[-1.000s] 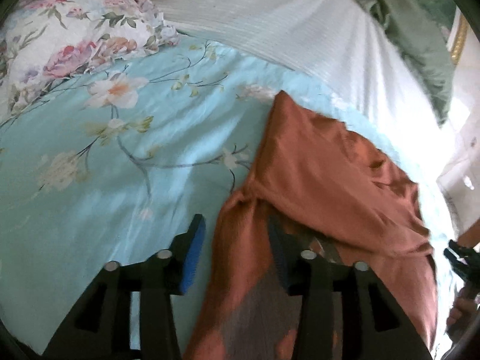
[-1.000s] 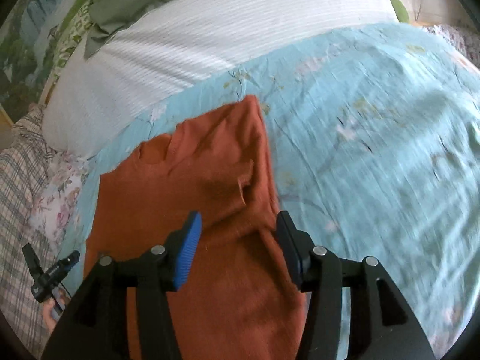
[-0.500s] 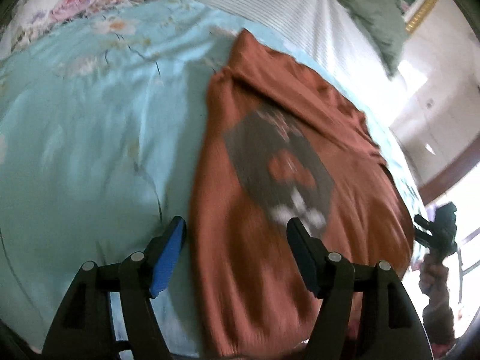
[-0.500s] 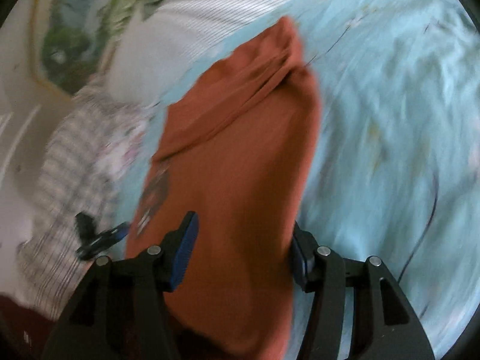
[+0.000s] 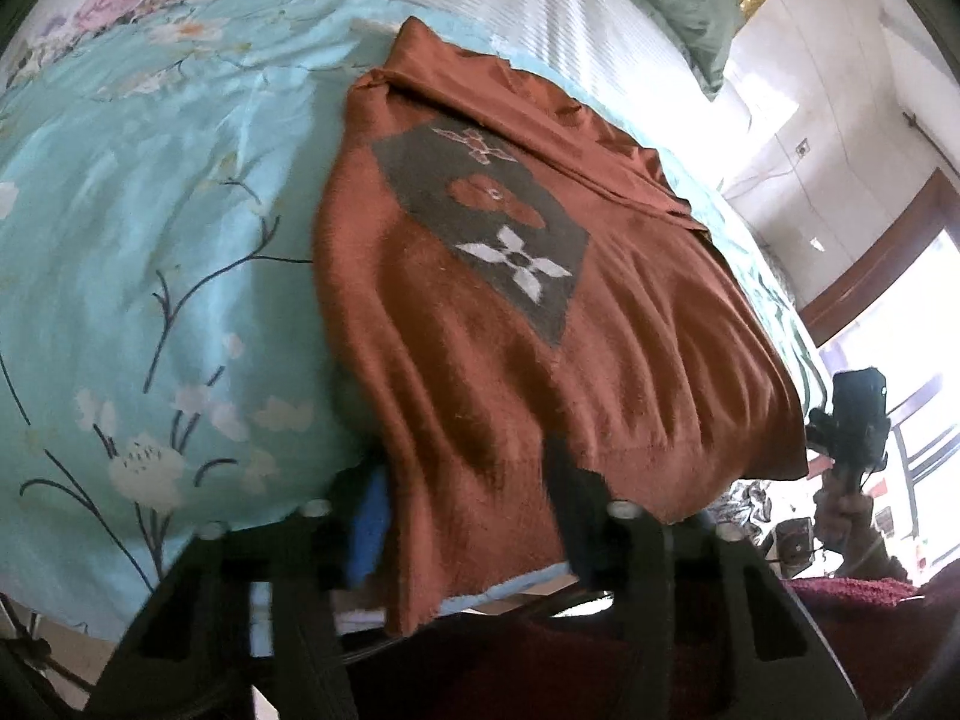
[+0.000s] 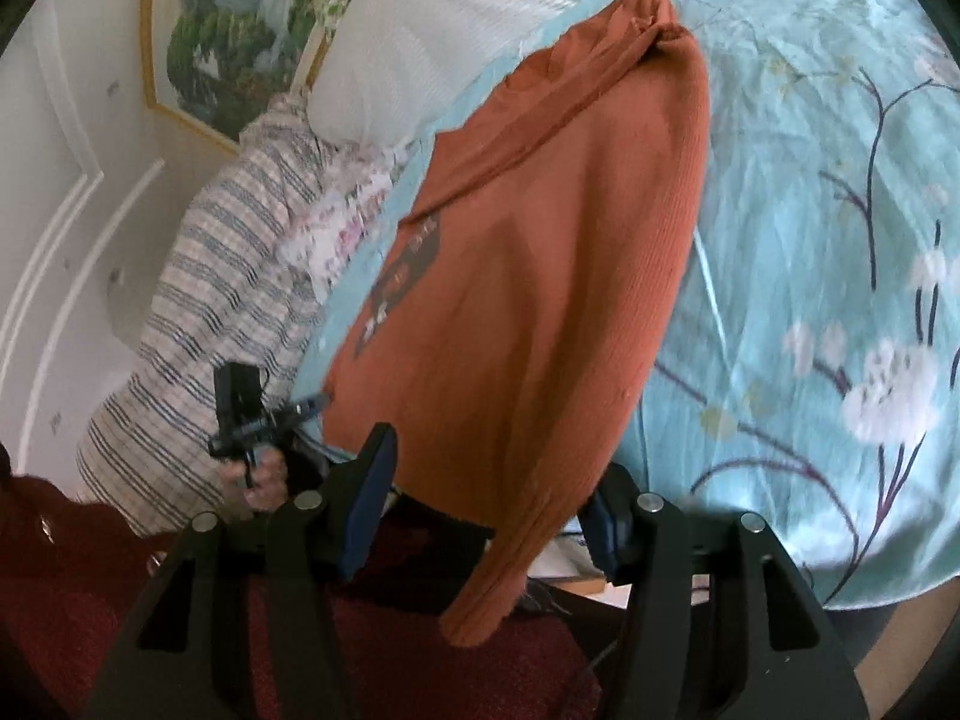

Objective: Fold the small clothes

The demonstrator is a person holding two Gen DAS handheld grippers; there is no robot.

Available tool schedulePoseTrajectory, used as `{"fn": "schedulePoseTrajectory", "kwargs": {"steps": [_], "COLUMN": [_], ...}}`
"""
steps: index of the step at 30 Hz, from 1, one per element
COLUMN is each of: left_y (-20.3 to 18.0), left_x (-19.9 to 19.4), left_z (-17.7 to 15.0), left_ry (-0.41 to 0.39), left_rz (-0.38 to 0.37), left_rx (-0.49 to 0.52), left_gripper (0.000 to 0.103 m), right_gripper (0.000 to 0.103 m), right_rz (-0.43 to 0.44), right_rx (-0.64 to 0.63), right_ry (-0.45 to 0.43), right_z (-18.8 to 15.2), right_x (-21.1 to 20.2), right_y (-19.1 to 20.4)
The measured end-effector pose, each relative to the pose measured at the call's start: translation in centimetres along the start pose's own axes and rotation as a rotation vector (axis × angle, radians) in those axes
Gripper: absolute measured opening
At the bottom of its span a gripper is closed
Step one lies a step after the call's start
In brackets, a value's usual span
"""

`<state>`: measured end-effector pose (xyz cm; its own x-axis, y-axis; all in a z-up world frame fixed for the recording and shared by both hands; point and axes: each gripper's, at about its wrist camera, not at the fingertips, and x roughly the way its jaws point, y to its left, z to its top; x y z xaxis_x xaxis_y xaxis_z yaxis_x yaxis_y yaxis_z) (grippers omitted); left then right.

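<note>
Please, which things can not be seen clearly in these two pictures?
- Left view: the left gripper grip; the sweater hem covers the fingertips.
- Right view: the right gripper grip, hidden the same way by the sweater.
- Right view: the sweater's dark print, seen edge-on and blurred.
- Both views: the sleeves, folded out of sight.

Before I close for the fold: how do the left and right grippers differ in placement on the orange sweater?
The left gripper straddles the orange sweater below its dark flower patch; the right gripper straddles its plain ribbed side. At the left gripper the hem spreads wide; at the right gripper it narrows to a hanging tail. Both are open, cloth between their fingers.
</note>
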<state>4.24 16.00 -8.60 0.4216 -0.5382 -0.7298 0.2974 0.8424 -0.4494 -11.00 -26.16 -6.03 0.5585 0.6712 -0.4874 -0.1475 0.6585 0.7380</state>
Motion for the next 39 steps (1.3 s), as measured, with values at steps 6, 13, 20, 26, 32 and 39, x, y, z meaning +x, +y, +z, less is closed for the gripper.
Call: {"fn": "schedulePoseTrajectory", "kwargs": {"steps": [6,13,20,26,32,39], "left_y": [1.3,1.8,1.4,-0.9,-2.8,-3.7], "left_x": [-0.2,0.1,-0.1,-3.3,-5.6,-3.8], "left_z": [0.0,0.7,0.4,1.8,6.0,14.4], "left_ry": [0.020,0.034,0.046,-0.112,-0.307,-0.443], "left_rz": [-0.046,-0.057,-0.044,-0.120,-0.194,-0.143], "left_rx": [-0.029,-0.059,-0.001,-0.008,-0.028,-0.041], "left_gripper": [0.033,0.011,0.007,0.006,0.006,0.005], "right_gripper": [0.058,0.056,0.009,0.008,0.008,0.008], "right_rz": [0.033,0.156,0.056,0.143,0.159,0.059], "right_rx": [0.031,0.091,0.083,0.023,-0.045,-0.074], "right_ry": [-0.007,-0.103,-0.020,-0.126,-0.248,-0.371], "right_z": [-1.4,-1.2,-1.8,0.7,5.7,13.8], "right_x": [0.0,-0.7,0.6,-1.2,-3.1,-3.6], "right_y": [-0.7,-1.5,-1.3,2.1,3.7,2.9]}}
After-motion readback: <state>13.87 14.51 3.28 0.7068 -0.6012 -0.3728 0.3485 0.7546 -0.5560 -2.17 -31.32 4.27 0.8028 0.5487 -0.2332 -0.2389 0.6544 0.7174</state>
